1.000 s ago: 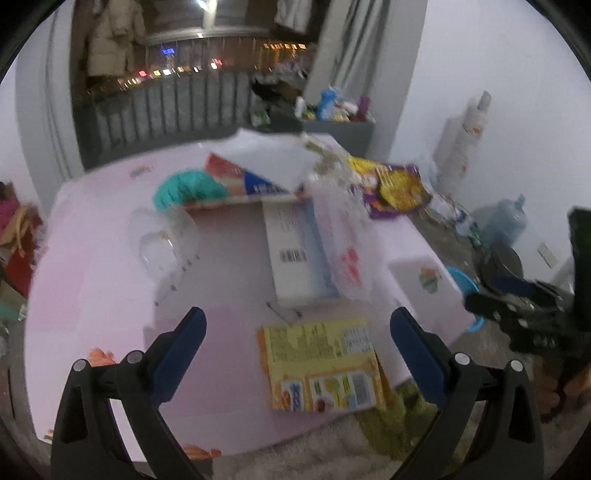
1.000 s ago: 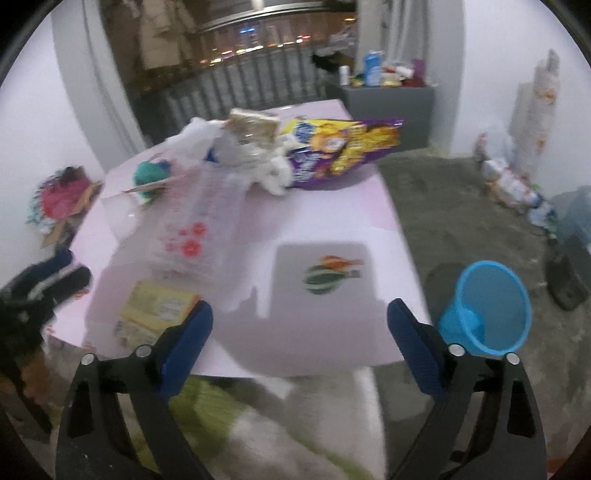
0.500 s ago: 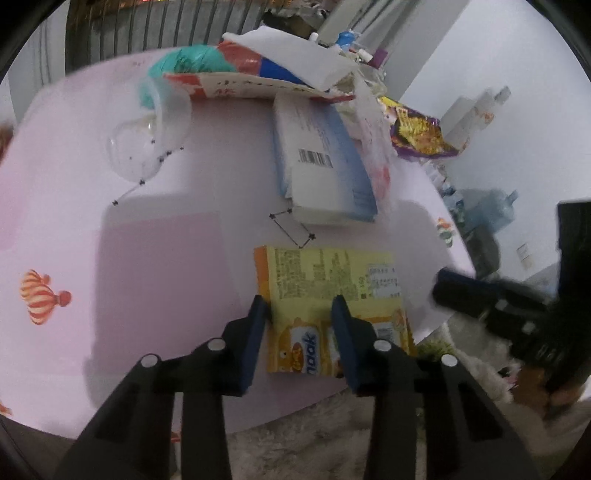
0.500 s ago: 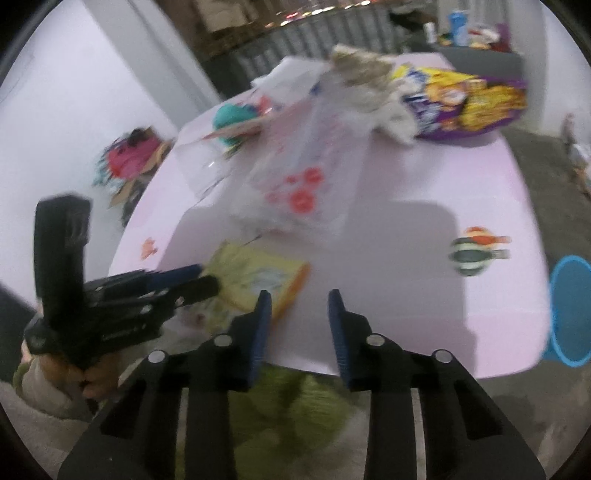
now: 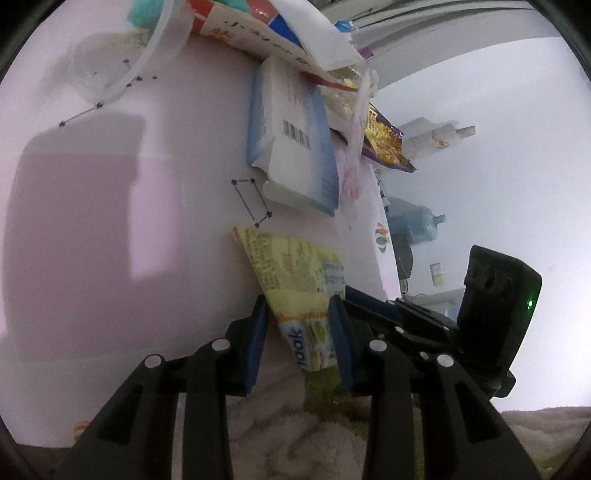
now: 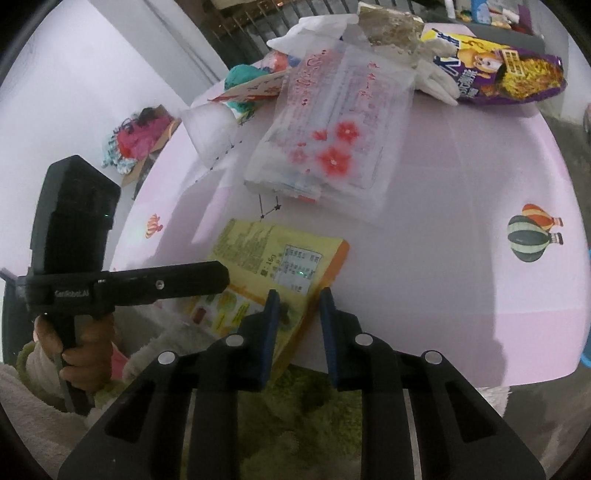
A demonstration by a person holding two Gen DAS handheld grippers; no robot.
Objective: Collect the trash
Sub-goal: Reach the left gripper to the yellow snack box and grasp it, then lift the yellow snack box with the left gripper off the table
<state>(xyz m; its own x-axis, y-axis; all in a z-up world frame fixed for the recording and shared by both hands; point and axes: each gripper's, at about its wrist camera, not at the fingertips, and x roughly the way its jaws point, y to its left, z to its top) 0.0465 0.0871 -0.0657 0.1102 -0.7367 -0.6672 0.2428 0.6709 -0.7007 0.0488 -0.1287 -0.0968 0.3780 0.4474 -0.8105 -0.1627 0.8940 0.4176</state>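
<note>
A yellow snack packet (image 5: 295, 273) lies flat on the pink table (image 5: 92, 221), and its near end hangs over the front edge. My left gripper (image 5: 297, 323) points down at that end. Its jaws are closing with the packet between them, and the pads do not press on it. In the right wrist view, the packet (image 6: 273, 254) has its near right corner between the closing jaws of my right gripper (image 6: 298, 299), also without a visible pinch. The left gripper (image 6: 221, 277) reaches in from the left over the packet, held by a hand (image 6: 85, 354).
Behind the packet lie a blue-and-white pack (image 5: 295, 147), a clear bag with red flowers (image 6: 332, 147), a purple snack bag (image 6: 509, 74), a clear plastic cup (image 5: 110, 62) and a red-and-white paper wrapper (image 5: 251, 33). A blue bin (image 6: 587, 354) stands on the floor to the right.
Both grippers came down toward the table's front edge and closed from wide open to a narrow gap around the yellow packet. The left one rolled, so its view is tilted.
</note>
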